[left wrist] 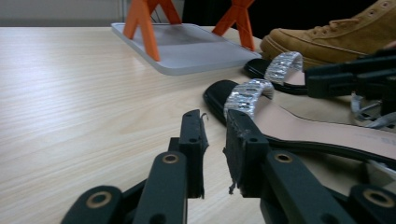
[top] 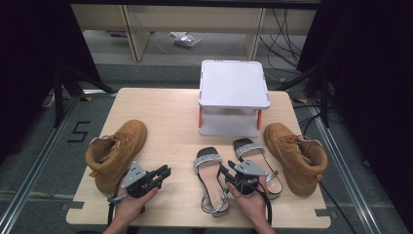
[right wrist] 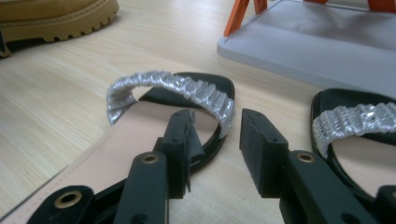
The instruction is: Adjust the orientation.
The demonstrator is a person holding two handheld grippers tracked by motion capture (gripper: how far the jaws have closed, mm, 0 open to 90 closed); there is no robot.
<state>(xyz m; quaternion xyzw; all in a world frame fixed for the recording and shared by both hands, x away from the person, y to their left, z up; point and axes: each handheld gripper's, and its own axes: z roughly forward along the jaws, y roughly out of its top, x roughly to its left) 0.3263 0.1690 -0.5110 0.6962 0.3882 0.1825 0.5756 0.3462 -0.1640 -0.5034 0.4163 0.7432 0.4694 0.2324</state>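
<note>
Two black sandals with silver straps lie side by side near the table's front. My right gripper (top: 225,168) (right wrist: 218,116) hovers low over the left sandal (top: 212,180) (right wrist: 173,88); it is open, with one jaw above the insole and the other beside the sole's edge, pressing nothing. The right sandal (top: 255,163) (right wrist: 359,121) lies just beside it. My left gripper (top: 164,171) (left wrist: 212,121) rests low over bare table left of the sandals, jaws a little apart with nothing between them. It faces the left sandal (left wrist: 289,126) and the right gripper (left wrist: 355,77).
A tan boot (top: 114,153) (right wrist: 56,18) lies at the left, another (top: 297,156) (left wrist: 336,32) at the right. A white two-level shelf (top: 234,83) (left wrist: 187,46) (right wrist: 317,51) on orange legs stands at the back centre of the wooden table (top: 165,117).
</note>
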